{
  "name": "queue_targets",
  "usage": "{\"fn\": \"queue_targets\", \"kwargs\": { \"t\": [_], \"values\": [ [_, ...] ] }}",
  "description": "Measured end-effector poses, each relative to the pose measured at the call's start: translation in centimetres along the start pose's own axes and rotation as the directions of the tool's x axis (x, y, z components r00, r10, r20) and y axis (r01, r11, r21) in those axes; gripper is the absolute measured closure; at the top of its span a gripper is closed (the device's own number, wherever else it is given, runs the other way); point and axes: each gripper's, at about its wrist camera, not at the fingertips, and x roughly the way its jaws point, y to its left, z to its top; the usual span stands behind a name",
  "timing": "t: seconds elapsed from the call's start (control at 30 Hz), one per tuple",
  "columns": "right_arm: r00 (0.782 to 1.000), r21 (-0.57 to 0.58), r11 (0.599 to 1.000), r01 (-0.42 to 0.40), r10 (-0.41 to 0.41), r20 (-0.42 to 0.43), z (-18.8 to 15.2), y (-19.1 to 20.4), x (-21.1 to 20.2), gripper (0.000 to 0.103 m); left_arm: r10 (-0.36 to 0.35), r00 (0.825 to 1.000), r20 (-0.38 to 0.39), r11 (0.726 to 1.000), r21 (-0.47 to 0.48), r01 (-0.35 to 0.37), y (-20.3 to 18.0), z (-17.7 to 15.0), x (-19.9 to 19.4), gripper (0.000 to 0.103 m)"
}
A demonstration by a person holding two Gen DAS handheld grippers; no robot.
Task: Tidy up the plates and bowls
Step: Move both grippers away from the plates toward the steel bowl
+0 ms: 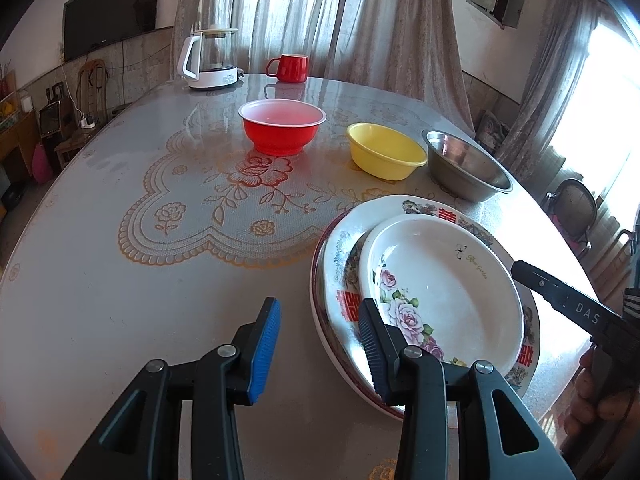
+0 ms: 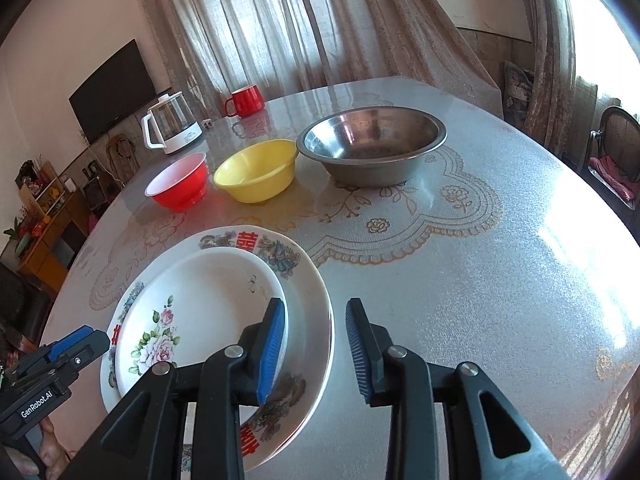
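Observation:
A white rose-patterned plate (image 1: pixel 444 284) (image 2: pixel 200 308) lies stacked on a larger plate (image 1: pixel 340 268) (image 2: pixel 308 300) with red characters on its rim. Behind stand a red bowl (image 1: pixel 282 126) (image 2: pixel 180 184), a yellow bowl (image 1: pixel 384 150) (image 2: pixel 256 174) and a steel bowl (image 1: pixel 466 166) (image 2: pixel 372 144) in a row. My left gripper (image 1: pixel 318 324) is open and empty, straddling the stack's left edge. My right gripper (image 2: pixel 316 326) is open and empty, straddling the stack's right edge, its left finger over the rose plate's rim.
A round table (image 1: pixel 120 300) (image 2: pixel 480 280) with a lace-pattern cover holds everything. A glass kettle (image 1: pixel 210 60) (image 2: pixel 172 126) and a red mug (image 1: pixel 290 67) (image 2: pixel 245 101) stand at the far side. A chair (image 2: pixel 616 160) stands at the right.

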Motion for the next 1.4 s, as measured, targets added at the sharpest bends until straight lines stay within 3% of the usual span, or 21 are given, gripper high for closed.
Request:
{"fn": "queue_targets", "kwargs": {
  "t": [0.2, 0.47, 0.63, 1.07, 1.4],
  "values": [
    [1.0, -0.015, 1.0, -0.011, 0.011, 0.013, 0.9, 0.3, 0.0, 0.072, -0.003, 1.0, -0.027, 1.0, -0.029, 0.002, 0.9, 0.6, 0.6, 0.062],
    [0.995, 0.018, 0.995, -0.096, 0.096, -0.019, 1.6, 0.3, 0.9, 0.072, -0.015, 0.999, -0.028, 1.0, -0.001, 0.015, 0.8, 1.3, 0.9, 0.062],
    [0.989, 0.117, 0.983, -0.145, 0.147, -0.009, 3.4, -1.5, 1.2, 0.071, -0.025, 0.999, -0.025, 1.0, 0.004, 0.025, 0.6, 1.9, 1.1, 0.062],
    [0.997, 0.195, 0.978, -0.074, 0.074, 0.008, 6.6, -4.9, 2.9, 0.07, -0.127, 0.991, -0.04, 0.988, 0.08, 0.13, -2.3, 6.4, 3.0, 0.062],
    [0.984, 0.056, 0.983, -0.176, 0.177, -0.012, 8.3, -1.8, 4.0, 0.07, -0.151, 0.984, -0.096, 0.988, 0.029, 0.155, -2.5, 9.9, 6.4, 0.07]
  ]
}}
